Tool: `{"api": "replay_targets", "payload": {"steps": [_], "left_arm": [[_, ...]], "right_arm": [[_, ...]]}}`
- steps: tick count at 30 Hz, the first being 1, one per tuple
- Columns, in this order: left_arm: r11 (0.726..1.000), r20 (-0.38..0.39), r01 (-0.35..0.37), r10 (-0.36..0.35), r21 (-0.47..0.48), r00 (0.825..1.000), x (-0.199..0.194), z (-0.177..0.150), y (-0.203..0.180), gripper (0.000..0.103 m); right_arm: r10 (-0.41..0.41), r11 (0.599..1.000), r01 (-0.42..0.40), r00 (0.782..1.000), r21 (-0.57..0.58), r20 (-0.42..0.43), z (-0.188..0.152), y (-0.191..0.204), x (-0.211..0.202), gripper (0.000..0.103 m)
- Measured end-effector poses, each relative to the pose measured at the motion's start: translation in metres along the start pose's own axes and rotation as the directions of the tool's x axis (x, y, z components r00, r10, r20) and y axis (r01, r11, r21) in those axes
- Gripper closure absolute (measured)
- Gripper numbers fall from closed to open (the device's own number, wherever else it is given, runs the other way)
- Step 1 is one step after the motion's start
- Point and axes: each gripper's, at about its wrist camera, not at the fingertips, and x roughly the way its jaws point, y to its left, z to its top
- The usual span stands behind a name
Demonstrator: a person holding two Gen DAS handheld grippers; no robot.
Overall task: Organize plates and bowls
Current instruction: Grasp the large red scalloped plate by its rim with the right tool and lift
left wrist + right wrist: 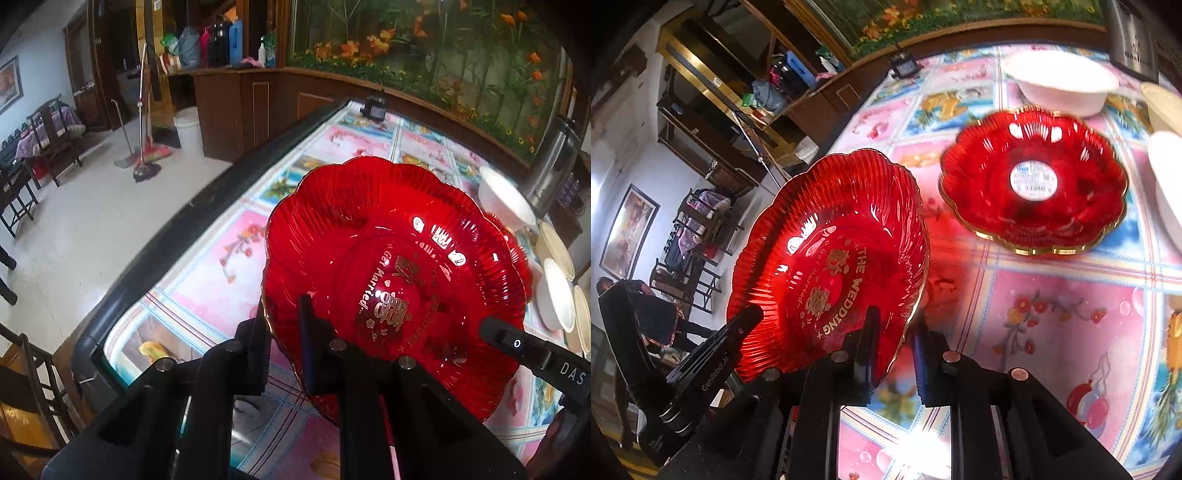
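A red scalloped glass plate [391, 280] with gold wedding lettering is held tilted above the table by both grippers. My left gripper [284, 332] is shut on its near left rim. My right gripper [894, 347] is shut on its right rim, where the plate [831, 258] fills the left of that view; the right gripper body also shows at the right of the left wrist view [528, 350]. A second red plate [1032, 177] with a white sticker lies flat on the table beyond. White bowls [556, 291] stand at the right edge.
The table carries a glass-covered pink and blue floral cloth [1071, 325] with a dark rim [177, 229] at the left. A white bowl [1060, 85] sits behind the second plate. A small black device [373, 107] stands at the far end. A steel flask [554, 162] stands far right.
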Motion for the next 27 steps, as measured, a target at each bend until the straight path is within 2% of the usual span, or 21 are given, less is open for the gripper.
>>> {"api": "replay_targets", "payload": {"steps": [14,22,27], "left_arm": [[1.000,0.106,-0.004,0.003,0.011,0.994,-0.039,0.011,-0.001,0.092],[1.000,0.086,-0.010,0.009,0.013,0.996,-0.032,0.006,0.000,0.092],[1.000,0.031,-0.005,0.004,0.011,1.000,-0.012,0.004,0.003,0.091]], "right_arm": [[0.032,0.998,-0.027,0.994,-0.050,0.101,0.000,0.022,-0.049,0.087],[0.030,0.998,-0.026,0.995,-0.050,0.092,-0.001,0.023,-0.045,0.087],[0.012,0.999,-0.010,0.998,-0.036,0.065,-0.002,0.020,-0.031,0.087]]}}
